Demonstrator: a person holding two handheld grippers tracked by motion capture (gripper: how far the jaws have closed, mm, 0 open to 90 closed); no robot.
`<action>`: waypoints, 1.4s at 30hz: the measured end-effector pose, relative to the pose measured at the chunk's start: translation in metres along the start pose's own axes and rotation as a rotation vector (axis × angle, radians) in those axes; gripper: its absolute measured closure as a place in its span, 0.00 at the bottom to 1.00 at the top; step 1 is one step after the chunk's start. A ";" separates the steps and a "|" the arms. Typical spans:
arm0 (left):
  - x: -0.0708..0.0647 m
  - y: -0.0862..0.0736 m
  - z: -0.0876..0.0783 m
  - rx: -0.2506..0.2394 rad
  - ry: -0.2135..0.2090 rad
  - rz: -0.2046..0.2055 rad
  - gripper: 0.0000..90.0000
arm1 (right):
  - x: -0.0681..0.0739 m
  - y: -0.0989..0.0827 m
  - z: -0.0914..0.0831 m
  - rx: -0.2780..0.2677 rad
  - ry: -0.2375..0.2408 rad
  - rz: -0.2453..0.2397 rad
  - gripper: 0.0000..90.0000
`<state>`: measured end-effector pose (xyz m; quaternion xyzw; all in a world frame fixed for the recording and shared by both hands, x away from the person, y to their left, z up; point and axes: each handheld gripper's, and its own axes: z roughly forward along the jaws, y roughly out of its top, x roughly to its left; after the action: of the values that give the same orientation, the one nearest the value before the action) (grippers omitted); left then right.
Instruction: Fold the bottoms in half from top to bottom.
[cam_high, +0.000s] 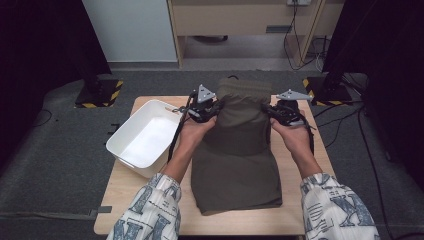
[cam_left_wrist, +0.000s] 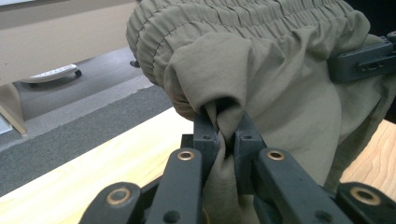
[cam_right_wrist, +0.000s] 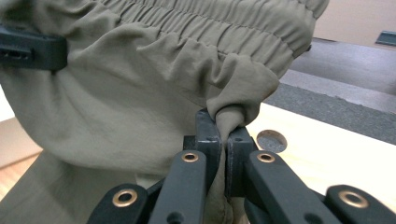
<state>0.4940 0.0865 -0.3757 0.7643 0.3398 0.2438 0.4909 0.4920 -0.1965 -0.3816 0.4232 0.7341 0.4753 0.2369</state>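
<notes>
A pale wooden rectangular counter (cam_high: 150, 200) stands on dark grey carpet. Along its middle lies an olive-green fabric garment with a gathered elastic waistband (cam_high: 237, 150), most likely a pair of trousers, though the folds hide its full shape. Its near part rests flat on the counter, while its far end, the waistband, is lifted and curled over toward the person. On the left of the counter, just beside the garment, sits a white rectangular plastic bin (cam_high: 142, 137).

Two forearms in patterned white-and-blue sleeves reach in from the near edge. The left gripper (cam_left_wrist: 226, 135) is clamped on a pinched fold of the garment's left edge just under the waistband, jaws pressed together around the cloth. The right gripper (cam_right_wrist: 225, 133) is clamped the same way on a fold at the garment's right edge. A round hole (cam_right_wrist: 272, 139) shows in the counter just right of that gripper.
</notes>
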 end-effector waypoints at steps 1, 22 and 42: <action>0.000 -0.004 0.000 0.004 -0.001 0.005 0.92 | 0.001 -0.003 0.000 0.004 0.002 -0.008 0.97; -0.020 -0.073 -0.013 0.018 -0.045 -0.028 0.91 | 0.025 -0.063 -0.006 0.055 0.049 -0.070 0.97; -0.040 -0.158 0.002 0.184 -0.094 -0.024 0.90 | 0.033 -0.126 0.015 0.198 0.076 -0.066 0.83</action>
<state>0.4258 0.1004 -0.5230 0.8127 0.3464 0.1697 0.4367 0.4355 -0.1854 -0.4996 0.4018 0.7994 0.4081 0.1816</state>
